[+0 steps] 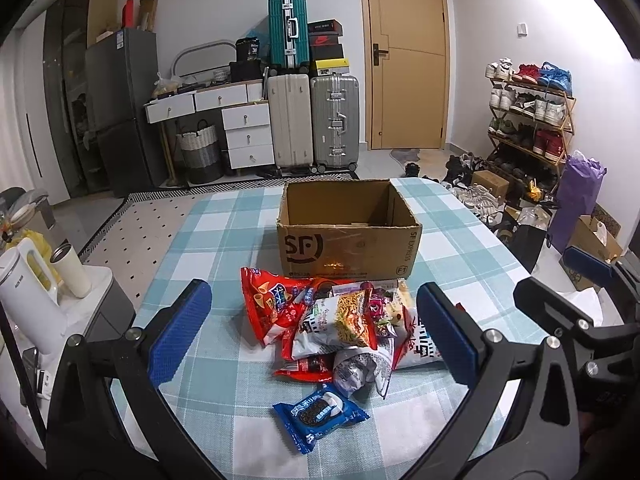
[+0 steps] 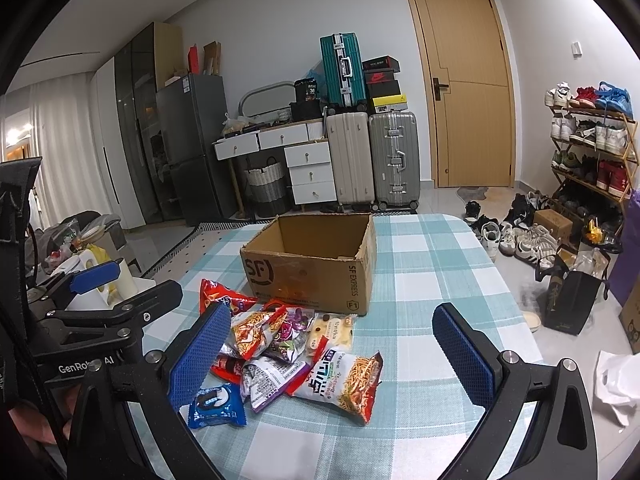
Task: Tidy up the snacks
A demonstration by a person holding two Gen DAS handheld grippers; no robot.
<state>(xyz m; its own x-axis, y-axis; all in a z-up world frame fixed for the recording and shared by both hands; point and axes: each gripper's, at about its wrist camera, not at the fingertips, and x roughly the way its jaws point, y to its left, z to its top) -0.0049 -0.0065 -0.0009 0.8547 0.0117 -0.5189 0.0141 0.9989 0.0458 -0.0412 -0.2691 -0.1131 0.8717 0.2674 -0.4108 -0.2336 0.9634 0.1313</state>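
Open SF Express cardboard box [image 1: 347,236] near the middle of the tabletop [image 1: 224,236], upright on a blue-and-white checked cloth, flaps gone, inside showing only bare cardboard. Pile of snack packets [image 1: 340,320] just in front of the box, on the near side, packets overlapping one another. Red chip bag [image 1: 270,304] at the left edge of the pile, a noodle-snack packet [image 1: 340,326] across the centre, a second, larger noodle-snack bag [image 2: 340,380] at the right edge, a pale biscuit packet [image 2: 332,330] close to the box wall. Blue Oreo packet [image 1: 320,414] lying alone at the nearest point, just apart from the rest. Left gripper [image 1: 316,336] above the near edge of the tabletop, jaws spread wide and released, nothing between the blue pads, the pile framed in the gap. Right gripper [image 2: 344,356] beside it on the right, jaws likewise released and wide apart, holding nothing, its left pad overlapping the Oreo packet in the right wrist view, contact not clear. Behind the tabletop, stacked suitcases [image 1: 312,120], a white drawer unit [image 1: 244,134], a wooden door [image 1: 404,56] and a shoe rack [image 1: 528,112] along the right wall.
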